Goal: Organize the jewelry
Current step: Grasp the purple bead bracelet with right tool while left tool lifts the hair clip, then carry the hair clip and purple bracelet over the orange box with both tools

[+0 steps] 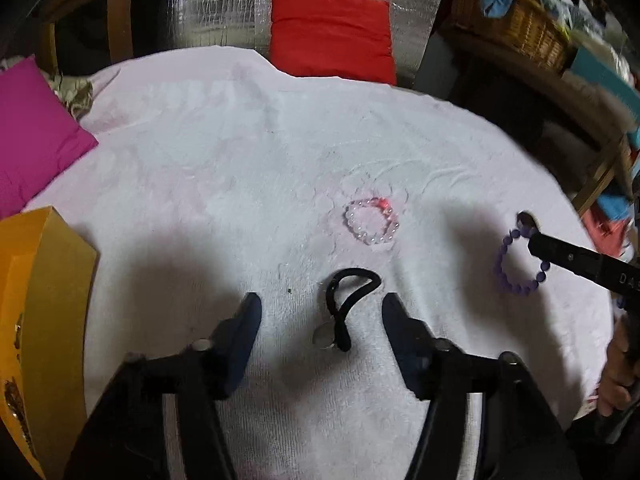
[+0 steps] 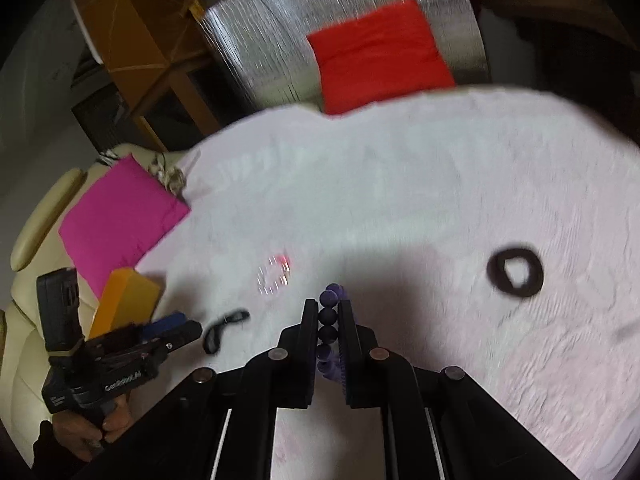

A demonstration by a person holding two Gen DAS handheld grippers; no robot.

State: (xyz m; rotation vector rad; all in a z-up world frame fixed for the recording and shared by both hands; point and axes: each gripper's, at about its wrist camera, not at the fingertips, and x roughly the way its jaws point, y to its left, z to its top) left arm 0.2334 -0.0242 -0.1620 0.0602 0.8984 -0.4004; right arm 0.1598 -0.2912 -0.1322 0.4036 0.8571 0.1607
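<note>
A black cord (image 1: 352,292) with a round silver pendant (image 1: 325,338) lies on the white towel (image 1: 240,160). My left gripper (image 1: 320,300) stands open around it, and neither finger touches it. My right gripper (image 2: 329,305) is shut on a purple bead bracelet (image 2: 329,316), whose beads line up between the pads. In the left wrist view that purple bracelet (image 1: 504,260) hangs from the right gripper (image 1: 536,245) just above the towel. A clear pink bead bracelet (image 1: 372,220) rests between the two grippers. A dark ring (image 2: 516,272) lies to the right.
An open yellow box (image 1: 44,300) stands at the towel's left edge. A pink cushion (image 2: 120,220) lies behind it and a red cushion (image 2: 380,56) at the far edge. A wicker basket (image 1: 528,28) sits on a shelf at the back right. A hand (image 2: 88,432) holds the left gripper.
</note>
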